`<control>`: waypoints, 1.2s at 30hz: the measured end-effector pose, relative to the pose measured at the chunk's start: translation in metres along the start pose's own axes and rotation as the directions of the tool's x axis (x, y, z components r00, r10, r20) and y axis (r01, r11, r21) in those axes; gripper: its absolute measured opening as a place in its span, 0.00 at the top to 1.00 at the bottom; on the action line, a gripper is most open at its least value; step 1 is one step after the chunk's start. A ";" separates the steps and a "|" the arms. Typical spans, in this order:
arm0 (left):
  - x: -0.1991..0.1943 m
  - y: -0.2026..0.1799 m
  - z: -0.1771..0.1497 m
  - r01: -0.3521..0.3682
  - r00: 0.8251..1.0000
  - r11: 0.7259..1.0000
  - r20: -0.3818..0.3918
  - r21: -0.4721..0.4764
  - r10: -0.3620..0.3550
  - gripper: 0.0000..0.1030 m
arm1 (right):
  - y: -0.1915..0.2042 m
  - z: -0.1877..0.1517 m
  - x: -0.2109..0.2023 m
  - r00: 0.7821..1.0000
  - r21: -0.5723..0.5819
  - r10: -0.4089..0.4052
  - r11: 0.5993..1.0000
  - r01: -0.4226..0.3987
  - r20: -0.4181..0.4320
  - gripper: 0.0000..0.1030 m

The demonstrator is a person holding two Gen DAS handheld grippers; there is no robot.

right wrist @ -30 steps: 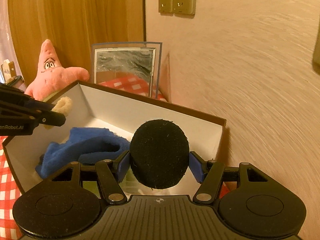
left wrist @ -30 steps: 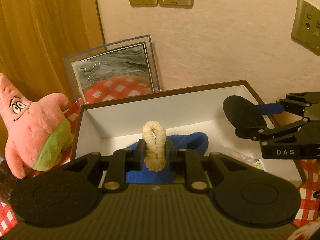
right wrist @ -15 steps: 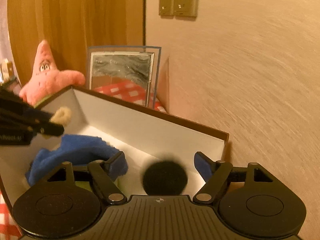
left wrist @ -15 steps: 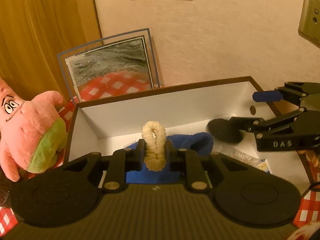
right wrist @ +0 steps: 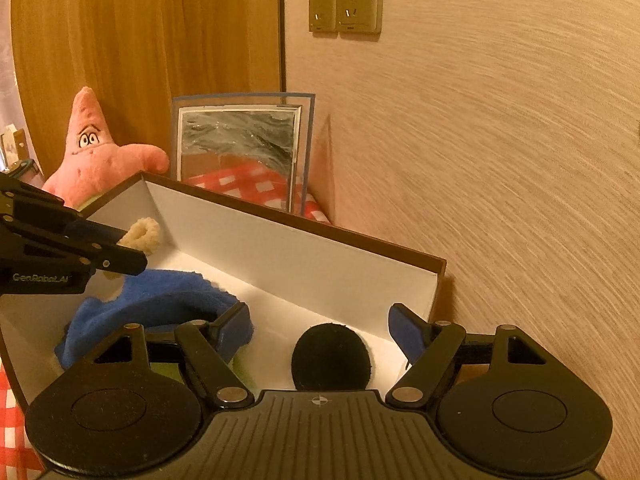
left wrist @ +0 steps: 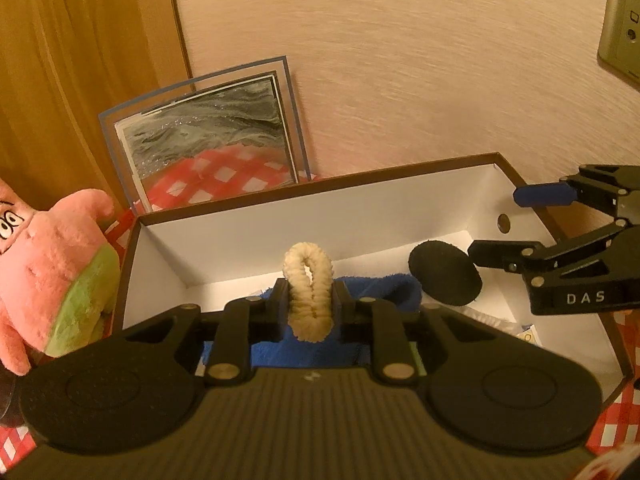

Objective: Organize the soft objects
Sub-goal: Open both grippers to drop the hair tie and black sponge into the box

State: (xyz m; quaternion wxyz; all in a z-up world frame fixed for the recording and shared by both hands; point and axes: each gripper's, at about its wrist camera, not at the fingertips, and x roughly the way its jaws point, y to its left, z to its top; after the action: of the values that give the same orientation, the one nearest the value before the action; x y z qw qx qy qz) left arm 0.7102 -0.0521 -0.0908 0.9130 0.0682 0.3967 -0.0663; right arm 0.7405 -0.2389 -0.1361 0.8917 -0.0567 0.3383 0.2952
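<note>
Left wrist view: we clamp our left gripper (left wrist: pixel 308 307) on the cream scrunchie (left wrist: pixel 307 292), poised over the box (left wrist: pixel 360 196) for dropping.
Right gripper (right wrist: pixel 320 330): spread apart; black pad (right wrist: pixel 331 356) lies inside the box.

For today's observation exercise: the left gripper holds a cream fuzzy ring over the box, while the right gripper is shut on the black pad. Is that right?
Not quite. The right gripper is open; the black pad lies free in the box between its spread fingers, as the right wrist view shows. The left gripper does hold the cream fuzzy ring over the box.
</note>
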 end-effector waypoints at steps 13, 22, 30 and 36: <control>-0.005 0.022 0.005 -0.053 0.998 0.997 0.025 -0.055 0.054 0.36 | 0.000 -0.005 -0.020 1.000 0.003 0.015 1.000 -0.015 0.011 0.26; -0.017 0.025 -0.015 -0.044 0.999 0.996 -0.017 -0.083 0.043 0.34 | 0.011 -0.010 -0.034 0.998 -0.006 0.064 0.998 -0.064 0.001 0.26; -0.033 0.022 -0.021 -0.029 1.000 0.993 -0.011 -0.115 0.028 0.34 | 0.017 -0.011 -0.044 0.998 -0.005 0.070 0.998 -0.070 0.007 0.26; -0.050 0.017 -0.020 -0.020 1.000 0.991 0.011 -0.135 0.022 0.34 | 0.020 -0.011 -0.057 0.997 -0.005 0.079 0.997 -0.079 0.027 0.26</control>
State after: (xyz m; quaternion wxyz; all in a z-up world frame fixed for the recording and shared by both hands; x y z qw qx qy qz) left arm 0.6650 -0.0283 -0.0669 0.9187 0.0102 0.3937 -0.0301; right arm 0.6883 -0.2536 -0.1061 0.8838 -0.0410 0.3276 0.3314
